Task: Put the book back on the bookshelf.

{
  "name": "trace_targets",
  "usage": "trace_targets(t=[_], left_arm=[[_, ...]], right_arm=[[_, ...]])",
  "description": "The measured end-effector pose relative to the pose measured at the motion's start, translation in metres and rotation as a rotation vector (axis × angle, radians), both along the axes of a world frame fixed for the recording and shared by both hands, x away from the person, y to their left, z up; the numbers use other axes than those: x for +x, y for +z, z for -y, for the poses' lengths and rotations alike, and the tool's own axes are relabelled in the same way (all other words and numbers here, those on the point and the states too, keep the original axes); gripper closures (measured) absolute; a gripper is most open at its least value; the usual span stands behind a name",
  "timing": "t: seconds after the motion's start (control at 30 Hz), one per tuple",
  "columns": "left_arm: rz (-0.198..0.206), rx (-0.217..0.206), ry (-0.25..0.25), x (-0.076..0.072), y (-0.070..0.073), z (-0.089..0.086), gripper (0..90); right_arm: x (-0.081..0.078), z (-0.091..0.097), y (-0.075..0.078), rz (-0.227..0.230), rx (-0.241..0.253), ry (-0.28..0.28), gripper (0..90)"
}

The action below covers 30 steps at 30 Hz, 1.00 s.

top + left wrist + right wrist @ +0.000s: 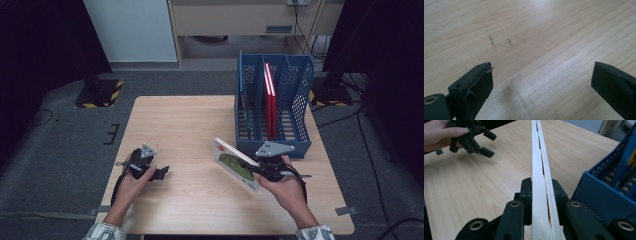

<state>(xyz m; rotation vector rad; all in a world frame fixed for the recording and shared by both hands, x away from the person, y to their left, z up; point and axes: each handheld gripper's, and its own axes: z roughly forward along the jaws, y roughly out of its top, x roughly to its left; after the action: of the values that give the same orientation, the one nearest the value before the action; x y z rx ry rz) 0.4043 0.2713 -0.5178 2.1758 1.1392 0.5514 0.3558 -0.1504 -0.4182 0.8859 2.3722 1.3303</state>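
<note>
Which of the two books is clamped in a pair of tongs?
The white-covered book with the green picture, gripped by the right tongs before the blue rack. The red book stands upright inside that rack, untouched.

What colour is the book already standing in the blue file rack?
Red. The book stands upright in the rack; clearest in the high view.

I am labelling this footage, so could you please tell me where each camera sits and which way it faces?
High view: above the person's side, facing forward and down on the wooden table, blue file rack and both forearms.
Left gripper view: on the left gripper, facing bare tabletop between open fingers.
Right gripper view: on the right gripper, facing along the edge of the clamped book.
Shared: high and right gripper views both show the left gripper, book and rack.
</note>
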Motion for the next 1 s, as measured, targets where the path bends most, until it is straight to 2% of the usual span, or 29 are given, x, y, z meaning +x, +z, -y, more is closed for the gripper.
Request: trace_targets(t=[0.43,0.8,1.0], left_arm=[[-0.007,0.005,-0.001,0.0,-0.002,0.002,3.3],[-0.007,0.014,-0.007,0.0,-0.002,0.003,3.2],[-0.004,0.01,0.0,0.0,-0.002,0.001,3.2]], right_arm=[[-0.011,0.026,0.006,-0.004,0.027,-0.04,76.4],[-0.007,0.036,0.034,0.013,0.033,-0.068,76.4],[-0.005,0.039,0.044,0.024,0.025,-0.077,76.5]])
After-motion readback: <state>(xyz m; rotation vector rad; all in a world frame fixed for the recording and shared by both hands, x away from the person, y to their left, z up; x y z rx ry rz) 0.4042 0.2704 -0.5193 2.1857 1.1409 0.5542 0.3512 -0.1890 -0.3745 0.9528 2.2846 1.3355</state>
